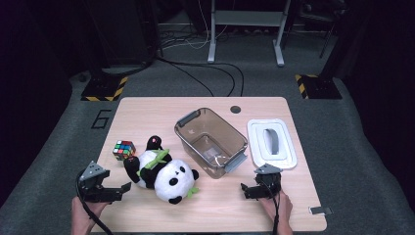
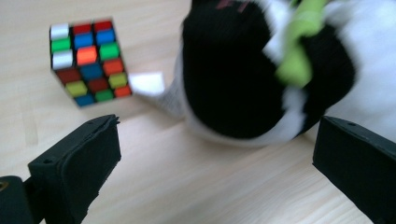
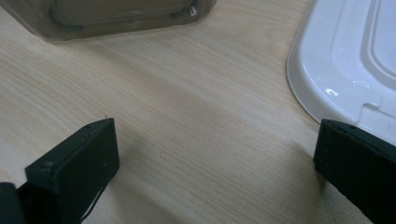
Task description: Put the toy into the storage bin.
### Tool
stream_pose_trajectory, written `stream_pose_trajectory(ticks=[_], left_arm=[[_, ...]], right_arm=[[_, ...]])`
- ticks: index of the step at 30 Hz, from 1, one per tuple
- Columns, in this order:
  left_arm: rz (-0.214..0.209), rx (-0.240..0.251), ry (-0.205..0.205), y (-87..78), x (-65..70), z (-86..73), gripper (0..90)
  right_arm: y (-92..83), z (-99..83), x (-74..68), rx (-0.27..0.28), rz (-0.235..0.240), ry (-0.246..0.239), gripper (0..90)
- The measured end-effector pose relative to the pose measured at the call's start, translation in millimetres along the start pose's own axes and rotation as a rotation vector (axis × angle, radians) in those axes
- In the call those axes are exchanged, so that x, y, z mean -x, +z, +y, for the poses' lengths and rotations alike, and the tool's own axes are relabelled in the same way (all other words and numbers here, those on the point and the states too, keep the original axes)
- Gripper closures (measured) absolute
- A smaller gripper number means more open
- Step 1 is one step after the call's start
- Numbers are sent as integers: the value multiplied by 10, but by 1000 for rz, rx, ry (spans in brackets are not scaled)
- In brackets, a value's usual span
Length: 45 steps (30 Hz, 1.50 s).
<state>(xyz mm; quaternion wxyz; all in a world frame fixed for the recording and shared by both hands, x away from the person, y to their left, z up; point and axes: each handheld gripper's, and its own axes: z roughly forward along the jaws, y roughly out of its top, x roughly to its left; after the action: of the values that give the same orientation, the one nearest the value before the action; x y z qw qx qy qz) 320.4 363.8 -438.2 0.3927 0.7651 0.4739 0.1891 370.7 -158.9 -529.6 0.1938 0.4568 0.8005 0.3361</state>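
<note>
Panda plush (image 1: 165, 172) lies lower left of centre in the high view, just ahead of the left gripper (image 1: 126, 186), whose jaws stand wide apart.

Soft and light by the look of it, the toy should squash under the jaws rather than slip; a black leg (image 2: 233, 79), large in the upper middle of the left gripper view, seems the handiest place to pinch (the round white head looks too broad). A colour cube (image 1: 124, 150) sits just beyond the plush. At lower right the right gripper (image 1: 243, 188) hovers with jaws apart, holding nothing, near a clear bin (image 1: 211, 141) and its white lid (image 1: 271, 143). Pale wooden table (image 1: 147, 110), smooth; grey carpet, cables and dark stands fill the top of the frame.
</note>
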Motion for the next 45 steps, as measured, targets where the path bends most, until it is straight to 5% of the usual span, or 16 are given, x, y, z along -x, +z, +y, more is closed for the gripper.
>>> stream_pose_trajectory(ticks=[9, 18, 24, 31, 39, 45], left_arm=[[-62, -6, 142, 97, 241, 565, 0], [-140, -63, 150, 549, 425, 850, 8], [-126, -134, 187, 798, 510, 852, 201], [-72, -128, 193, 907, 563, 710, 661], [-89, -49, 175, 820, 511, 632, 739], [-114, -34, 167, 749, 471, 619, 745]], right_arm=[[0, 0, 0, 0, 0, -1, 0], [0, 0, 0, 0, 0, 0, 0], [0, 0, 0, 1, -1, 0, 0], [-1, -1, -4, -1, -2, 6, 0], [-4, -3, 6, -3, -1, -5, 0], [-4, -3, 6, -3, 0, -4, 0]])
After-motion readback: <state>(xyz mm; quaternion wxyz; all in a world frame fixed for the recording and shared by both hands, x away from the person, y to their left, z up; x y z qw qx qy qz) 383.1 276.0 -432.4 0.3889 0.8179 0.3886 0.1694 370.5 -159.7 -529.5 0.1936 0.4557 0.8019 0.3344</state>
